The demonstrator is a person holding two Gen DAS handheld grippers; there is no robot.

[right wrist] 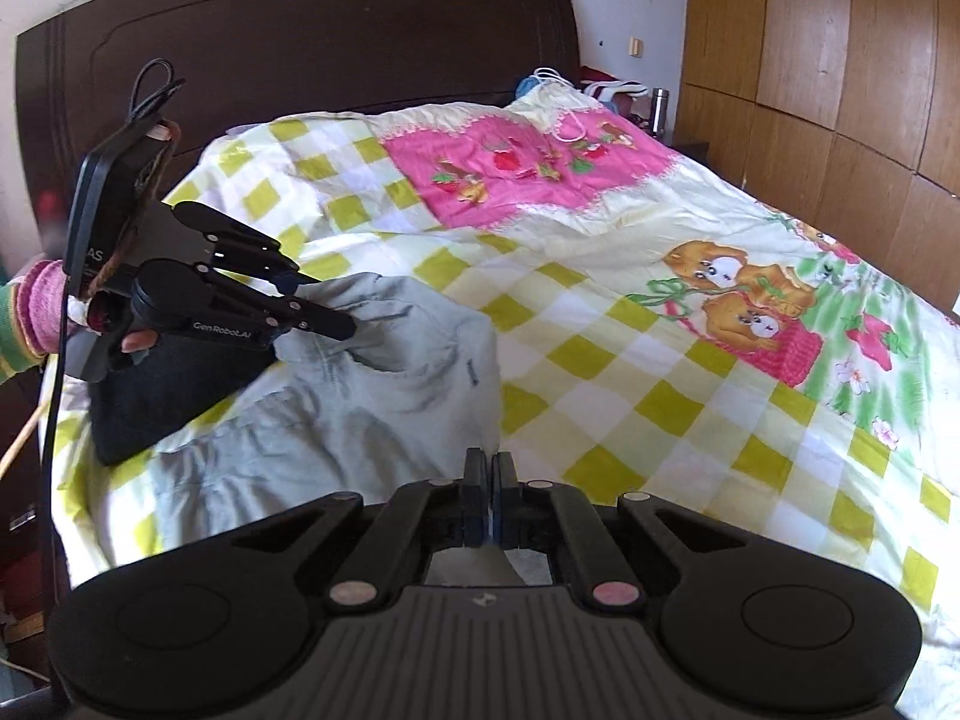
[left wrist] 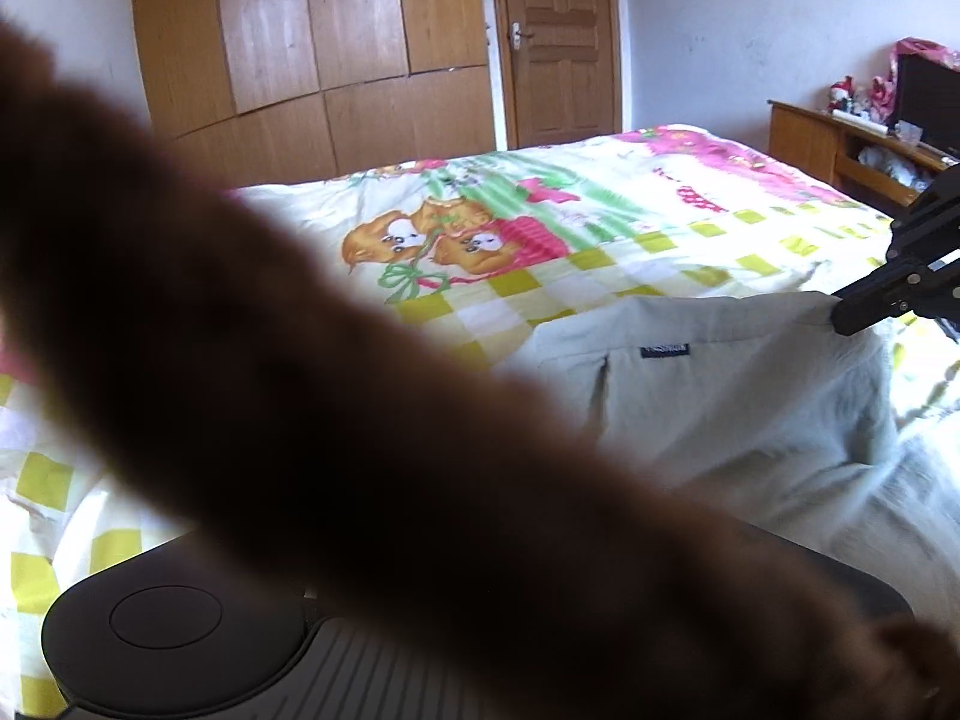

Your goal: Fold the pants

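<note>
We are working on a bed [right wrist: 600, 312] covered with a checked quilt [right wrist: 630, 372] printed with bears and strawberries. The pants [right wrist: 360, 396], pale grey-green, are lying crumpled on the quilt toward the near left corner of the bed, close to the near edge.

The left gripper [right wrist: 345, 324] is being held by a hand [right wrist: 139, 341] at the left edge of the bed. Its fingers are standing together and clamping a raised fold of the pants, which is lifting off the quilt there. A dark garment [right wrist: 156, 402] is lying under that gripper, touching the pants on their left side.

In the left wrist view, a blurred brown strap [left wrist: 360, 420] is crossing the lens and hiding this gripper's own fingers. The same view is showing the pants with a small dark label [left wrist: 665, 350].

The right gripper [right wrist: 491, 471] is sitting at the near edge of the pants. Its fingers are pressed together; in the left wrist view they [left wrist: 840, 315] are pinching the upper right corner of the pants.

A dark headboard [right wrist: 300, 42] is standing at the far edge of the bed, and wooden wardrobes [right wrist: 840, 60] are lining the wall to the right.
</note>
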